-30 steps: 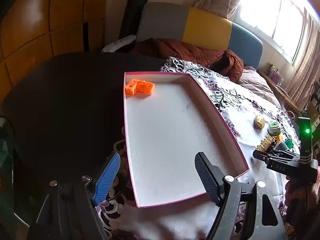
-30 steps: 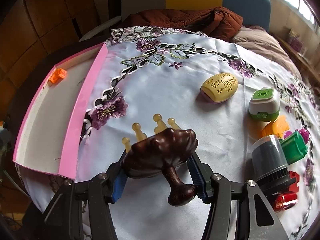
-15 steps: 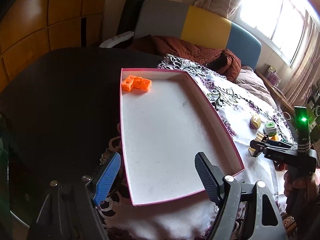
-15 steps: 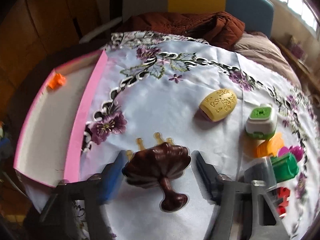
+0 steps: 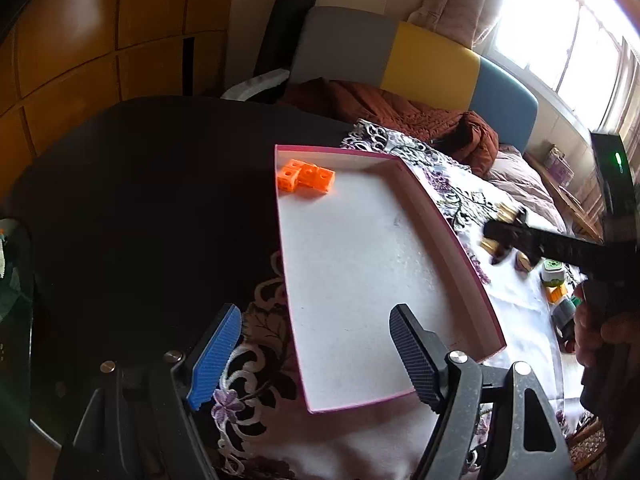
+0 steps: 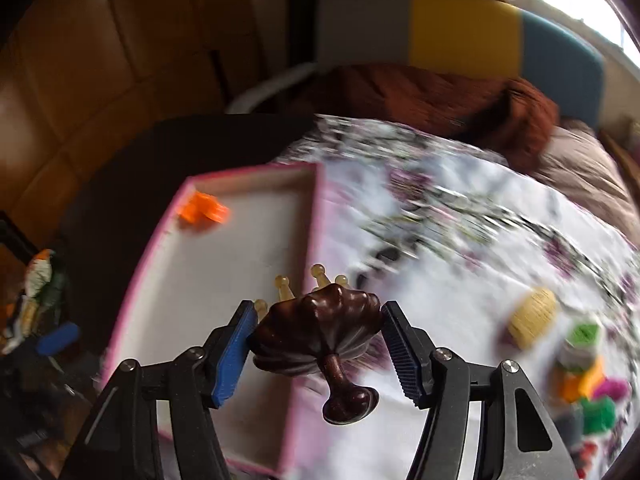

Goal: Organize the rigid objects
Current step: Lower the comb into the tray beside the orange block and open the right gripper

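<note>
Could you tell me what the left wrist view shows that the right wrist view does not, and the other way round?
Only the left wrist view shows the open, empty left gripper and the person's hand. Only the right wrist view shows the dark wooden massager clearly, clamped in the right gripper with its knobbed handle toward the camera. Both show the pink tray, the orange blocks in its far corner, and the floral cloth.

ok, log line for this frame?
right gripper: shut on wooden massager, airborne | tray: orange blocks inside | left gripper: open, empty
</note>
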`<act>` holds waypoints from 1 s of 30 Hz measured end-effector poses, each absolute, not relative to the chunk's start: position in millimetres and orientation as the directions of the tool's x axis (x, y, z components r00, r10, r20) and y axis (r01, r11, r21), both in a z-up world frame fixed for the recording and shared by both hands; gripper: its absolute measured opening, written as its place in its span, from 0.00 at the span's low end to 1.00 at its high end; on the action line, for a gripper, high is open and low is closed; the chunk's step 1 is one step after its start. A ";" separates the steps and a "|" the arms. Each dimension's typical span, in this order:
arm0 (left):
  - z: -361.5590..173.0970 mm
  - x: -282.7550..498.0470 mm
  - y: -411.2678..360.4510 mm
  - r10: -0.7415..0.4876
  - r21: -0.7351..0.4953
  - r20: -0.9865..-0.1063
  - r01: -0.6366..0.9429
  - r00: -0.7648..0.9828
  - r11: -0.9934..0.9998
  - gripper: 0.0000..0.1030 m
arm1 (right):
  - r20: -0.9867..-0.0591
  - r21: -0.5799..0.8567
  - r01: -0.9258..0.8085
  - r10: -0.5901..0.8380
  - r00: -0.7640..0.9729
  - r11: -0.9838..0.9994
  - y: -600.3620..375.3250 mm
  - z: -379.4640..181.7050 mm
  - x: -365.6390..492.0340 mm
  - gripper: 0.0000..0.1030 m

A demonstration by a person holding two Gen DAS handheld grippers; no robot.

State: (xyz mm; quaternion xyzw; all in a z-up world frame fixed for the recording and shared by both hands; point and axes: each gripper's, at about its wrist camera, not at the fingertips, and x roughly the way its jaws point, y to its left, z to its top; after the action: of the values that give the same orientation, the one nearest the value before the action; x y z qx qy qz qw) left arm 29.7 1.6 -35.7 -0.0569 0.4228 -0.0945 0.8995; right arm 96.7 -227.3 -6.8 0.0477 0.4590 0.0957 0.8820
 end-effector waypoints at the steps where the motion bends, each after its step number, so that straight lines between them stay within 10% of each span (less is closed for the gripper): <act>1: -35.6 30.6 3.3 -0.215 -0.182 -0.750 0.118 0.626 0.976 0.76 | -0.800 0.182 -0.146 0.233 0.553 0.972 -216.4 -6.7 103.5 0.62; 30: -50.0 43.6 32.1 -0.178 -0.193 -0.773 0.042 0.609 0.980 0.76 | -0.797 0.339 -0.208 0.398 0.455 0.917 -112.7 -31.3 186.1 0.78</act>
State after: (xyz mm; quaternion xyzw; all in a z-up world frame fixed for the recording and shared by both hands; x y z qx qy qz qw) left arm 43.6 32.1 -50.0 -0.0777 0.4377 -0.0617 0.8936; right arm 186.1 -112.7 -31.3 0.0968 0.4904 0.1788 0.8475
